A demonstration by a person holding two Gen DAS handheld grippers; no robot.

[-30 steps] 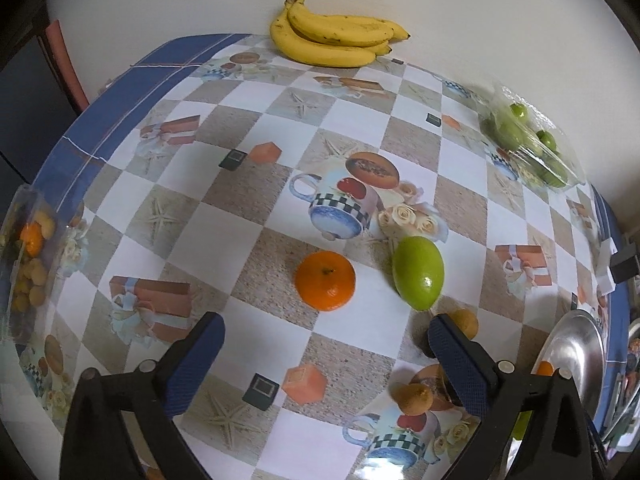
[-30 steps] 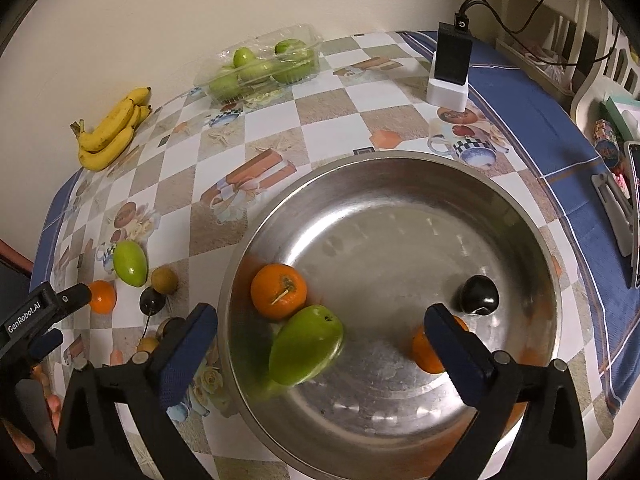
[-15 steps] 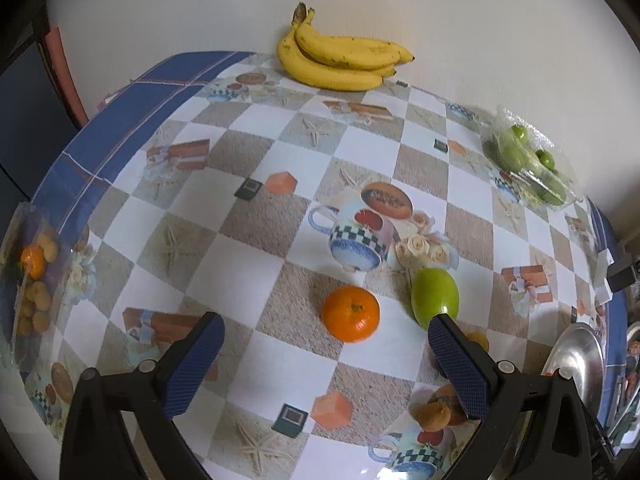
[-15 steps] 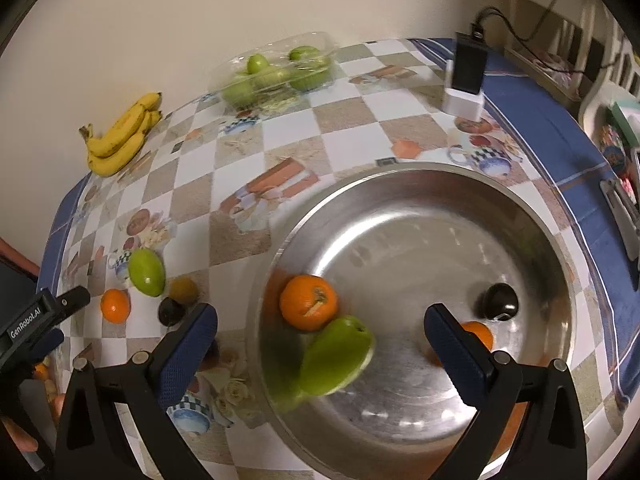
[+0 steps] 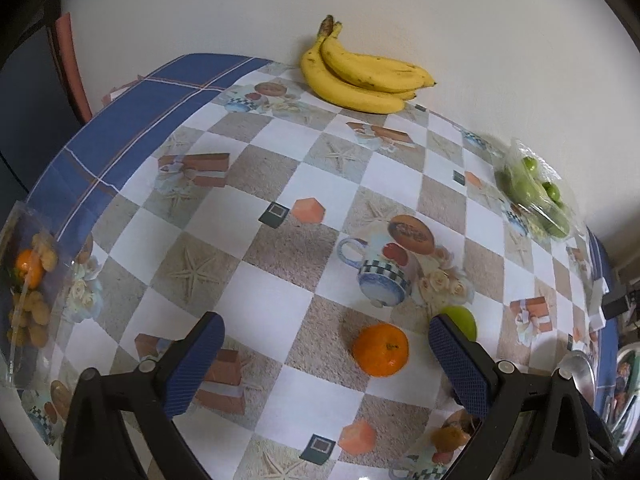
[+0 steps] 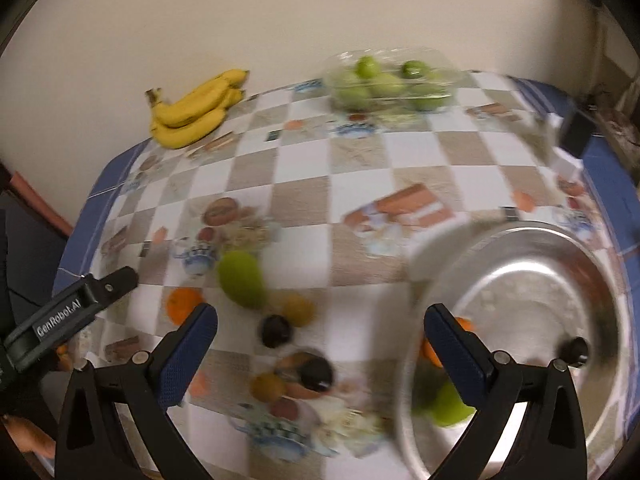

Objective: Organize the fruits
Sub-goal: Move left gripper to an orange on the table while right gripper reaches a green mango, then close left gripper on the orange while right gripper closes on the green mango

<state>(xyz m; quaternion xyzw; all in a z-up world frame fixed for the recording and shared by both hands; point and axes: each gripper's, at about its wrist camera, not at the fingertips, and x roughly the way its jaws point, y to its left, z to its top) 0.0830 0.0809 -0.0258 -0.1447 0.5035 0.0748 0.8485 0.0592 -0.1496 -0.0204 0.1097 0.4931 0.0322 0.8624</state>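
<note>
Bench: checked cloth (image 5: 272, 292) with a blue border and printed mugs and starfish, set against a pale wall.

Left wrist view
- Left tongs (image 5: 326, 344): spread wide, holding nothing, above the bench.
- Orange (image 5: 380, 350): on the cloth between the two fingers, nearer the right one, apart from both.
- Green mango (image 5: 462, 318): just behind the right fingertip, partly hidden by it.
- Bananas (image 5: 360, 78): far ahead, against the wall.
- Clear box of green fruit (image 5: 536, 196): ahead to the right, near the wall.
- Clear packet (image 5: 28, 280): far left at the bench edge, with an orange and brown pieces inside.
- Metal bowl (image 5: 580, 368): only a sliver of rim, right of the right finger.

Right wrist view (blurred)
- Right tongs (image 6: 320, 340): spread wide, holding nothing.
- Metal bowl (image 6: 560, 264): to the right, behind the right finger; an orange, a green fruit and a dark fruit lie inside.
- Loose fruit: green mango (image 6: 241, 279), orange (image 6: 182, 304) and dark plum (image 6: 276, 330) lie ahead between the fingers, with more small fruit nearer.
- Left tongs (image 6: 76, 308): at the left edge, beside the orange.
</note>
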